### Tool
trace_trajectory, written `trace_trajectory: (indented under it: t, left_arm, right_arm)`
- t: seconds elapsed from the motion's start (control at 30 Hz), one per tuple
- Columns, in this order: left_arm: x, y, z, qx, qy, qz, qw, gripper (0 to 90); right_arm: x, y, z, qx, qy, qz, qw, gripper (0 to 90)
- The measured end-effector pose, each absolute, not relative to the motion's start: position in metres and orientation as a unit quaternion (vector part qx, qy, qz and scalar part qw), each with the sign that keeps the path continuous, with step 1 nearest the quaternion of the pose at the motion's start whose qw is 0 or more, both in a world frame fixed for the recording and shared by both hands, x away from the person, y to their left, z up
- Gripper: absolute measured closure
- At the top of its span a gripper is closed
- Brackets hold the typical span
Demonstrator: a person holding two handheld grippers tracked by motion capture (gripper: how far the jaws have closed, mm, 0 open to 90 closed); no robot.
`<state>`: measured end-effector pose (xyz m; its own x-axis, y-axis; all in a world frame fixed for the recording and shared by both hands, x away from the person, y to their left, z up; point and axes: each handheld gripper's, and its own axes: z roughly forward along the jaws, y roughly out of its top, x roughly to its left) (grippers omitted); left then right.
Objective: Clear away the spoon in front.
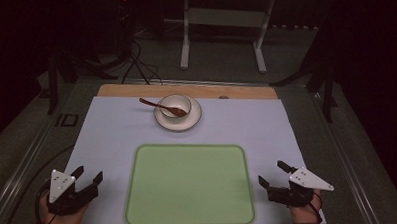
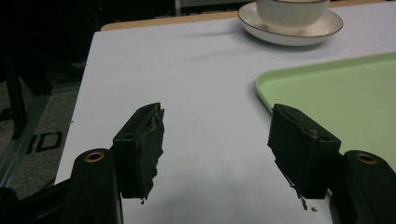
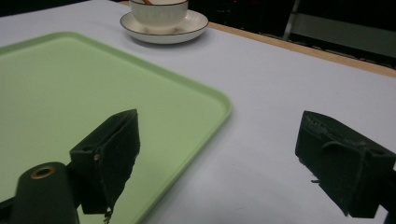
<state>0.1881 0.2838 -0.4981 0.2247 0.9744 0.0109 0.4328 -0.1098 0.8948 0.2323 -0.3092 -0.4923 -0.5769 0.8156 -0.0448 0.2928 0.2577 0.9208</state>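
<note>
Both the left hand-held gripper [image 1: 90,177] and the right hand-held gripper [image 1: 272,173] stand wide and empty beside the green tray [image 1: 189,185]. Beyond the tray's far edge sits the bowl [image 1: 176,106], roughly midway between them; its spoon [image 1: 162,107] points handle-left.

The green tray [image 1: 189,185] lies flat and bare between the left gripper [image 1: 89,175] and the right gripper [image 1: 271,173]; its low rim is the only step on the way inward from either side; in the right gripper view one jaw already hangs over the tray's corner. Beyond the tray, a strip of open white mat [image 1: 112,130] runs across to the far edge; a saucer [image 1: 159,120] stands there at the middle, with a cup [image 1: 175,106] on it; a wooden spoon [image 1: 159,107] rests in the cup, its handle jutting left over the mat, barring a low approach from that side; the mat right of the saucer lies free.
</note>
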Motion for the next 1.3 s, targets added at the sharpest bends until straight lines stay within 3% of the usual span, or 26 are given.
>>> trace_trajectory:
  t: [0.77, 1.3]
  left_arm:
    - [0.197, 0.266, -0.479, 0.658, 0.531, 0.329, 0.42, 39.2]
    - [0.242, 0.237, -0.439, 0.675, 0.495, 0.324, 0.44, 38.5]
  right_arm:
    - [0.233, -0.304, -0.493, 0.364, 0.757, 0.47, 0.269, 13.8]
    - [0.233, -0.303, -0.495, 0.363, 0.762, 0.461, 0.273, 13.8]
